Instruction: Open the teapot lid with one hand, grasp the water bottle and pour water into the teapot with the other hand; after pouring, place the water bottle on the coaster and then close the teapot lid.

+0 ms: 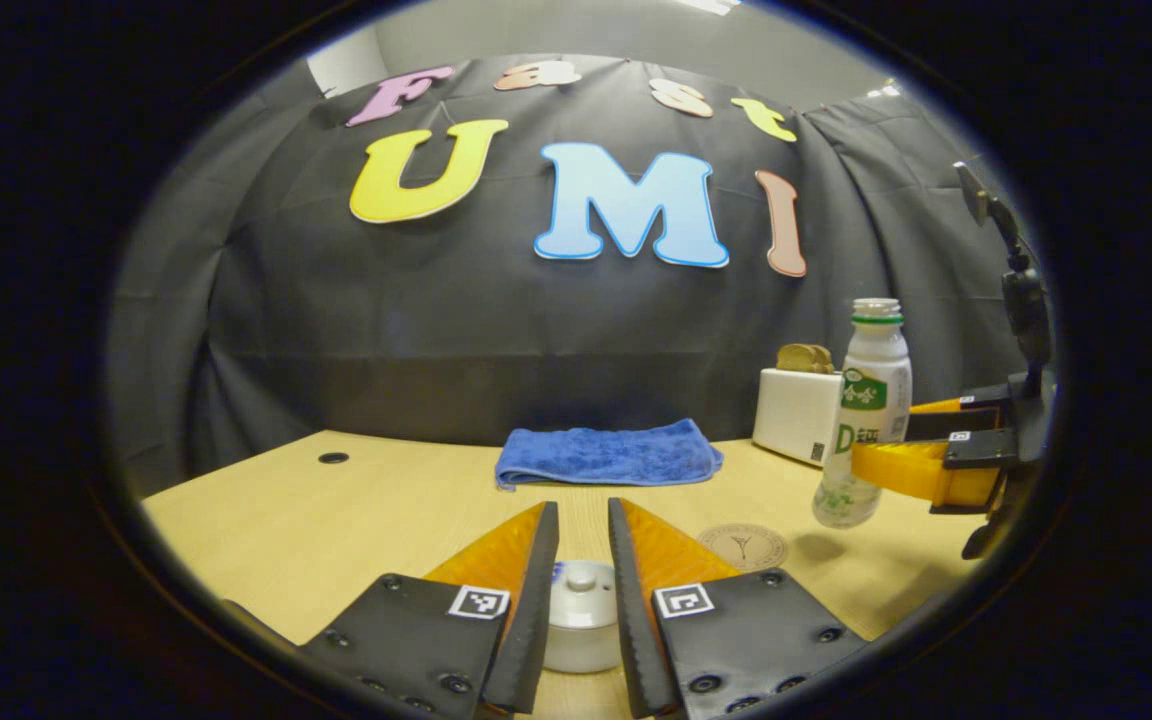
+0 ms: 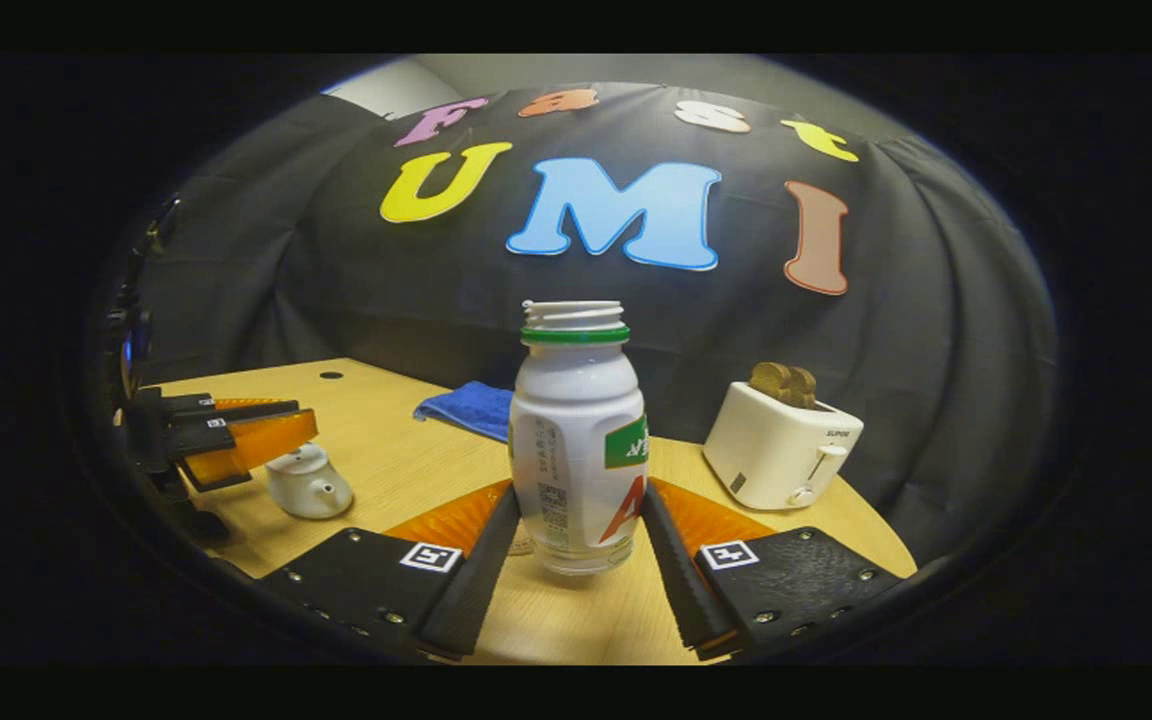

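A white teapot (image 1: pixel 581 615) with a small knob on its lid sits on the wooden table (image 1: pixel 336 530), low between the fingers of my left gripper (image 1: pixel 583 508). That gripper is open and straddles the pot without pressing on it. In the right gripper view the left gripper (image 2: pixel 311 425) hovers just over the teapot (image 2: pixel 308 487). My right gripper (image 2: pixel 579 492) is shut on a white, uncapped water bottle (image 2: pixel 576 440). The bottle (image 1: pixel 861 420) hangs slightly tilted just above the table, held by the right gripper (image 1: pixel 921 450). A round coaster (image 1: pixel 744 547) lies beside the bottle's shadow.
A folded blue towel (image 1: pixel 606 455) lies at the back of the table. A white toaster (image 1: pixel 796 410) with bread in it stands at the back right, seen too as the toaster (image 2: pixel 781 450). A small dark hole (image 1: pixel 333 458) marks the tabletop at the far left.
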{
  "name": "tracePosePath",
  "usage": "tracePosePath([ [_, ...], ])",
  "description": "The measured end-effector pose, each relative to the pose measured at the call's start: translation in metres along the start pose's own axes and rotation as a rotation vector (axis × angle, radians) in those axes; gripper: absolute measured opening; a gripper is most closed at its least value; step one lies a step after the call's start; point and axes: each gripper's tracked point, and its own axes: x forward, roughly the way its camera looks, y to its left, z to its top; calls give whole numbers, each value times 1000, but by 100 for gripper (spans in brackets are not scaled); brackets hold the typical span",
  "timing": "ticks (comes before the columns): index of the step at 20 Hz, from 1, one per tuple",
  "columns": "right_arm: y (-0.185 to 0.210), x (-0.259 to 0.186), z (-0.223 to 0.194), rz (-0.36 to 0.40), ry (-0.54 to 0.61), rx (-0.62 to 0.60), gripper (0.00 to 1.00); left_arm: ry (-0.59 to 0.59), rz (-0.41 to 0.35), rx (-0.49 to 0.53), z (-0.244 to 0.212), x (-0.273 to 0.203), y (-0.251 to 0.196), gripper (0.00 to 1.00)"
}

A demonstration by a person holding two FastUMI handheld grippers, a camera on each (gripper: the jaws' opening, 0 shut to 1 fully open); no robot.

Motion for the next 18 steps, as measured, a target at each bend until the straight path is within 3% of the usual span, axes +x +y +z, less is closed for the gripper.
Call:
tracePosePath([
  [6, 26, 34, 11, 52, -7, 79, 72, -8, -6, 1, 3, -4, 0, 42],
  [18, 47, 67, -14, 91, 50, 164, 72, 0, -1, -31, 1, -5, 4, 43],
])
